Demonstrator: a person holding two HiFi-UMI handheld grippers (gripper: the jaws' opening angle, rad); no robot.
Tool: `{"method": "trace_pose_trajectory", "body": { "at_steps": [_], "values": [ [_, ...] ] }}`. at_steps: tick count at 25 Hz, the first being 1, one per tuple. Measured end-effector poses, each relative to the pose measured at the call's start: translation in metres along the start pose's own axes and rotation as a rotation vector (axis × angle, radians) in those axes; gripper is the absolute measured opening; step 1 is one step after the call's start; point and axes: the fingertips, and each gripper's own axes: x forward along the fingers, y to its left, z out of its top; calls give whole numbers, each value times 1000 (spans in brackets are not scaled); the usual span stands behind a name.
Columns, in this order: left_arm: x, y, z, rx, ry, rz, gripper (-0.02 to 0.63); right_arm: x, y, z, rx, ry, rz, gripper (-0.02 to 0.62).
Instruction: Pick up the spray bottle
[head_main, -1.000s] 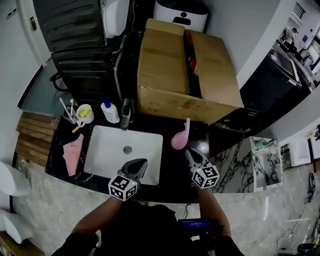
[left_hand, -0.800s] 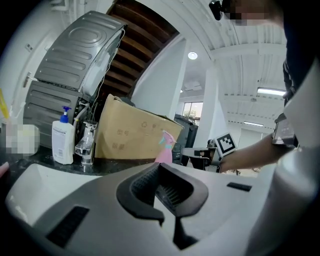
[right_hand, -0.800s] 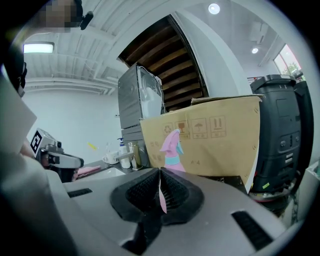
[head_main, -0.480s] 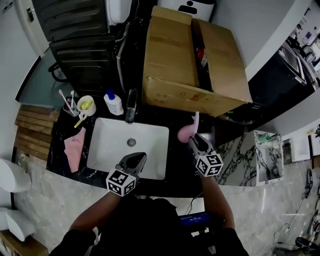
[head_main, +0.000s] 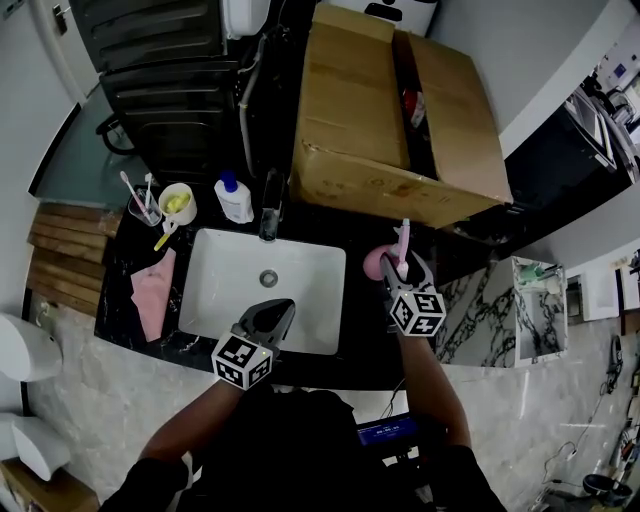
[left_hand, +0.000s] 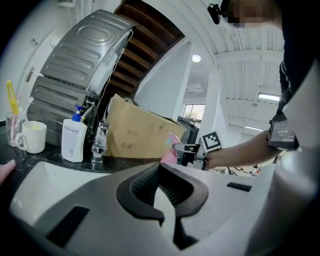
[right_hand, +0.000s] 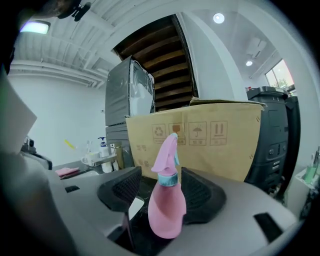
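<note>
- Item: pink plastic spray bottle with a teal collar (right_hand: 166, 210). It stands upright on the dark table (head_main: 350, 352), right of the white sink (head_main: 215, 290) and in front of the brown cardboard box (head_main: 350, 120), at centre right of the head view.
- Right tongs (head_main: 403, 266): the jaws are opening. The bottle stands between the pads and is pressed by neither.
- Left tongs (head_main: 272, 314): clenched and empty, held over the sink's near edge.
- Handling, as judged: the pads are best set level on the body, just under the collar, before being closed. The rounded, tapering wall may slip, so a centred grip is advised, then a straight lift clear of the box.
- Markings: recycling, fragile, umbrella and this-way-up symbols are printed on the box; the print beside them cannot be read.
- White pump bottle with a blue cap (left_hand: 74, 141): label illegible.
</note>
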Motion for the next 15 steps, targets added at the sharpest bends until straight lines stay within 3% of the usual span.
{"method": "trace_pose_trajectory", "body": {
  "at_steps": [11,15],
  "values": [
    [-18,18,-5,-23,-7,52,8,17,-16,-8,7,22,-135,245],
    [-24,22,-5,-30,-12,73,8,19,-19,-7,12,15,-147,194]
  ]
}}
